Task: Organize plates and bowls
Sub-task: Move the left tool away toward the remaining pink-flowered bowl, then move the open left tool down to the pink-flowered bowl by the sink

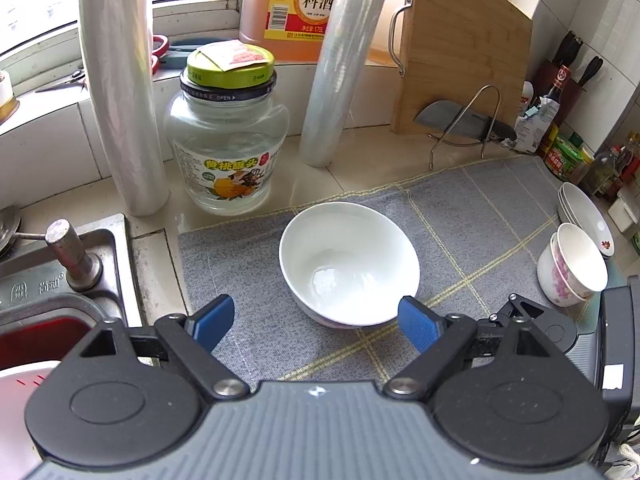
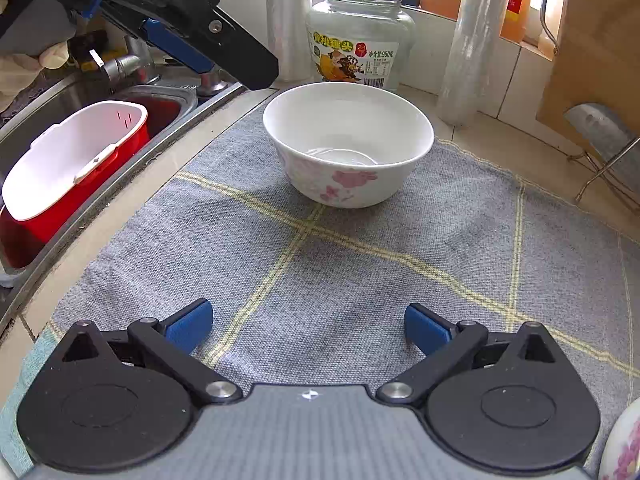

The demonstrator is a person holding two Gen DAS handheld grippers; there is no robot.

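Bowl in white porcelain, with pink flowers on its outer wall, stands upright and empty on the grey checked mat, toward the mat's far end near the sink side. Just behind it on the pale counter stands a glass jar with a green lid, flanked by two upright rolls of cling film, and behind those an orange bottle of cooking wine sits on the window ledge. The left gripper hangs over the near side of the bowl with its jaws spread apart and nothing between the blue pads; its right pad looks close to the bowl's rim, though I cannot tell whether it touches. The right gripper is low over the bare mat, well short of the bowl, its jaws likewise released and empty. In the right wrist view the left gripper shows at the upper left, above the sink, in which a red and white basin lies. At the mat's right end, two small flowered cups are nested together, with a stack of shallow white plates just beyond them. A wooden cutting board leans against the wall behind a wire rack.
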